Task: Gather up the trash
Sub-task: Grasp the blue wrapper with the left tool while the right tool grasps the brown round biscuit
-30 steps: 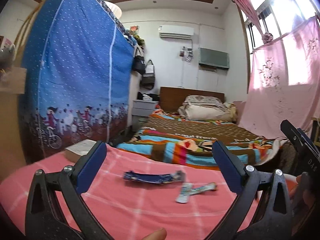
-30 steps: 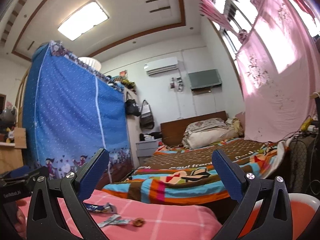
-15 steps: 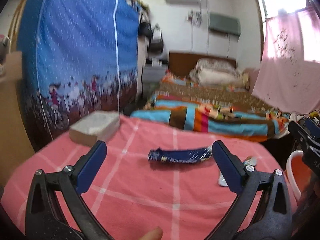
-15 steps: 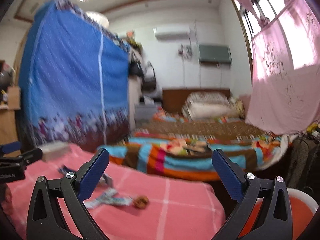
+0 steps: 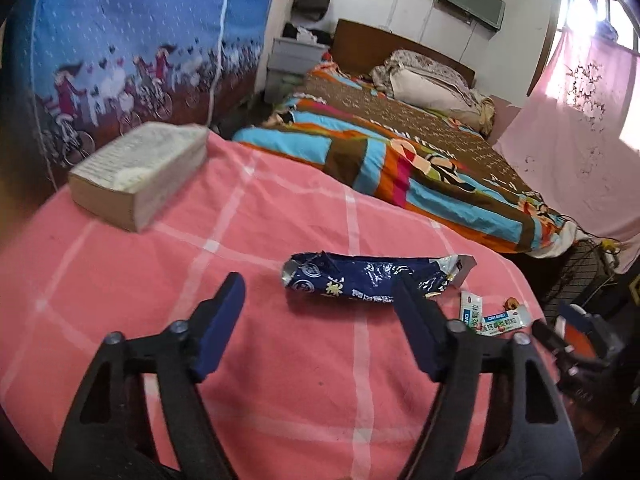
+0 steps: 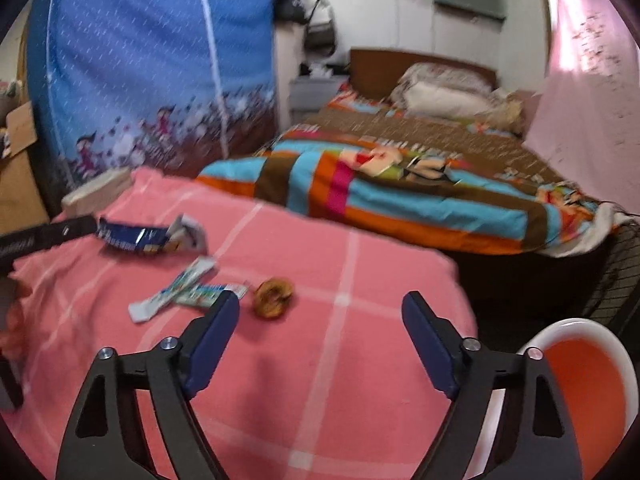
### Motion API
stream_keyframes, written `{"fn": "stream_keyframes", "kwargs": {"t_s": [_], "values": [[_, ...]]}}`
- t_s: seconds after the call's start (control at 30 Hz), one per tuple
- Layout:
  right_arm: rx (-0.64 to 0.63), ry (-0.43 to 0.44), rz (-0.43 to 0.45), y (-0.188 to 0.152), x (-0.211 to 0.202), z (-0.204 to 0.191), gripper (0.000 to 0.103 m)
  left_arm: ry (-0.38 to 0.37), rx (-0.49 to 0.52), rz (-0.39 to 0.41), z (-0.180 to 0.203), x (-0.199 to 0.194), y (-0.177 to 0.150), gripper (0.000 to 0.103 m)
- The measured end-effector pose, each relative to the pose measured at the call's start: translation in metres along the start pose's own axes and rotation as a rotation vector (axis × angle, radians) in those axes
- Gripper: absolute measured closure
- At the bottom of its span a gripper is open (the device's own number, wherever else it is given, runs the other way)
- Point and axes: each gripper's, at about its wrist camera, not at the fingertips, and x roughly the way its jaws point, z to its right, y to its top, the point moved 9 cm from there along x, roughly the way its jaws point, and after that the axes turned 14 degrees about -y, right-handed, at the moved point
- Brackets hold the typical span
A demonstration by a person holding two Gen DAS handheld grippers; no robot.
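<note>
- A pink cloth with pale checked lines (image 5: 280, 216) covers the surface that carries everything; its far edge drops off in front of a bed.
- A thick book (image 5: 140, 168) lies flat near the far left corner, pages outward.
- A crumpled dark blue wrapper (image 5: 360, 280) lies about mid-cloth, torn open at its right end.
- Two small white-and-green sachets (image 6: 188, 292) lie to the right of the wrapper, touching or overlapping each other; the right wrist view shows them blurred.
- A small brown round scrap (image 6: 274, 298) lies just beside the sachets, on their right; what it is cannot be told.
</note>
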Motion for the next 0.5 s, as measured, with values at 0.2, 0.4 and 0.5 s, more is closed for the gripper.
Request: {"fn": "stream_keyframes", "kwargs": {"t_s": [0.2, 0.4, 0.5], "values": [[-0.086, 0.073, -0.091, -0.007, 0.019, -0.024, 0.036, -0.051, -0.056, -0.059, -0.002, 0.016, -0.001, 0.054], [-0.056, 0.120, -0.110, -0.002, 0.025, -0.022, 0.068, -0.078, -0.084, -0.068, 0.000, 0.015, -0.005, 0.083], [-0.049, 0.137, -0.109, -0.001, 0.023, -0.022, 0.080, -0.088, -0.076, -0.061, 0.007, 0.009, -0.007, 0.093]]}}
